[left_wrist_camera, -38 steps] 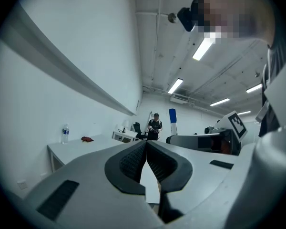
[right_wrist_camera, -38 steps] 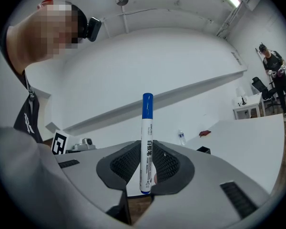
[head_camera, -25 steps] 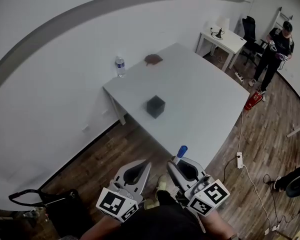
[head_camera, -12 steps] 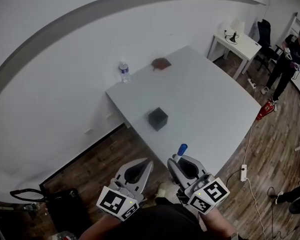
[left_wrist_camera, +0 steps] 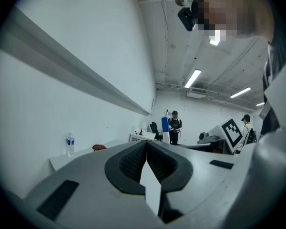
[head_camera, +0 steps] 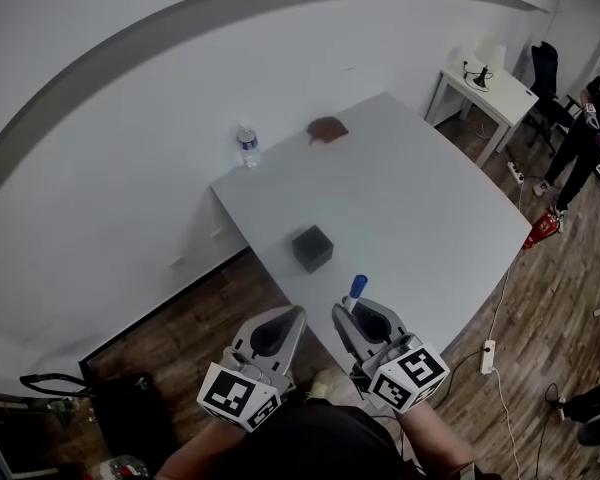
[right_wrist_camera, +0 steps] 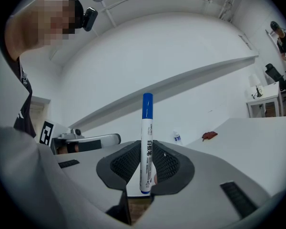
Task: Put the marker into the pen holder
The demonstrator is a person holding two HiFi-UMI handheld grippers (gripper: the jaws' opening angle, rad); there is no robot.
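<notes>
- Right gripper [head_camera: 354,313]: its fingers [right_wrist_camera: 125,164] stand partly apart, closed on a white-barrelled marker with a blue cap [right_wrist_camera: 146,149]. The marker is upright, cap uppermost, with its lower end seated between the ribbed dark pads.
- Left gripper [head_camera: 292,316]: its fingers [left_wrist_camera: 131,161] are brought together at the tips, with nothing between them.
- In the head view both grippers are held side by side, near each other, in front of the person's body. The marker's cap [head_camera: 357,288] shows just at the near edge of the white rectangular tabletop [head_camera: 420,203].
- Pen holder: a dark, cube-shaped container [head_camera: 312,248] stands on the tabletop near that same edge, apart from the marker and both grippers.
- At the far side of the tabletop stands a clear plastic water bottle [head_camera: 247,144]. A reddish-brown crumpled item [head_camera: 327,128] lies beside it, not touching.
- Floor: dark wood planks [head_camera: 205,318]. A white power strip [head_camera: 488,356] and a red fire extinguisher [head_camera: 542,230] are on the floor to the right.
- Room: a white wall crossed by a grey band [head_camera: 130,58]. A second, smaller white tabletop [head_camera: 485,86] is at the far right. A person in dark clothing [head_camera: 592,128] stands near it.
</notes>
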